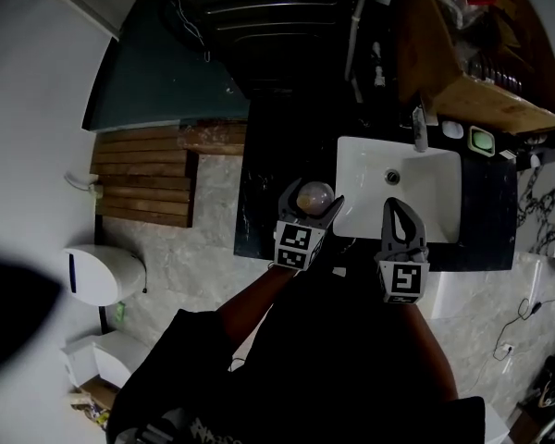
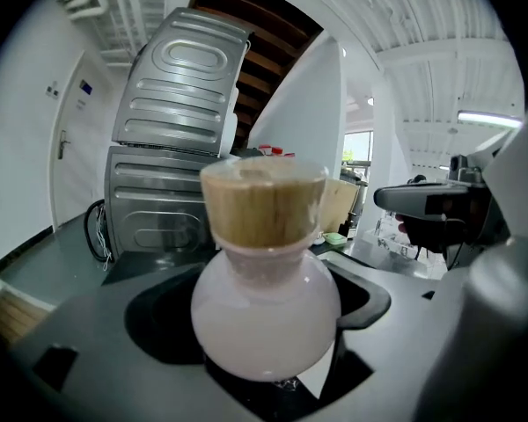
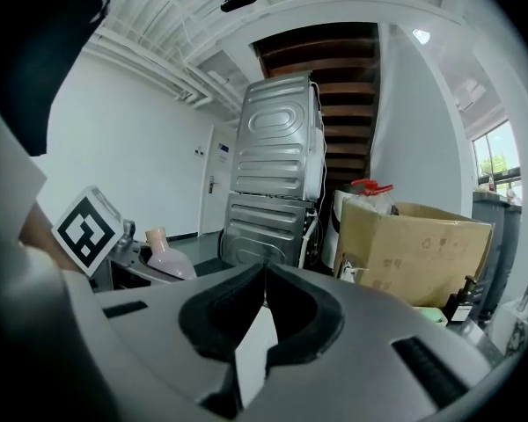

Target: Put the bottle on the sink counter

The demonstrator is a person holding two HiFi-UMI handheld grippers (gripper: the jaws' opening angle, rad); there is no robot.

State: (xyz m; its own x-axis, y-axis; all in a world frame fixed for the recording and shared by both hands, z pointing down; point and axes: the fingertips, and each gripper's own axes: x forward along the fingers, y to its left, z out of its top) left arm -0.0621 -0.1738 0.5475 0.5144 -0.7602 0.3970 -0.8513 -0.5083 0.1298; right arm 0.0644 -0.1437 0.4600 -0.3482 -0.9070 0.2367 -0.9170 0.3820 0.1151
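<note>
A round pale pink bottle (image 1: pixel 316 193) with a wooden cap sits between the jaws of my left gripper (image 1: pixel 313 196), which is shut on its belly. It hangs over the black sink counter (image 1: pixel 268 174), just left of the white basin (image 1: pixel 435 202). In the left gripper view the bottle (image 2: pixel 266 323) stands upright and fills the middle, cap up. My right gripper (image 1: pixel 399 207) is shut with nothing in it, above the basin's front edge. In the right gripper view its jaw tips (image 3: pixel 264 269) meet, and the bottle (image 3: pixel 169 262) shows at the far left.
A faucet (image 1: pixel 419 129) and a green soap dish (image 1: pixel 482 141) stand behind the basin. A cardboard box (image 1: pixel 472 44) sits at the back right and a washing machine (image 1: pixel 259 17) at the back. On the floor to the left lie a wooden mat (image 1: pixel 148 178) and a white bin (image 1: pixel 102 274).
</note>
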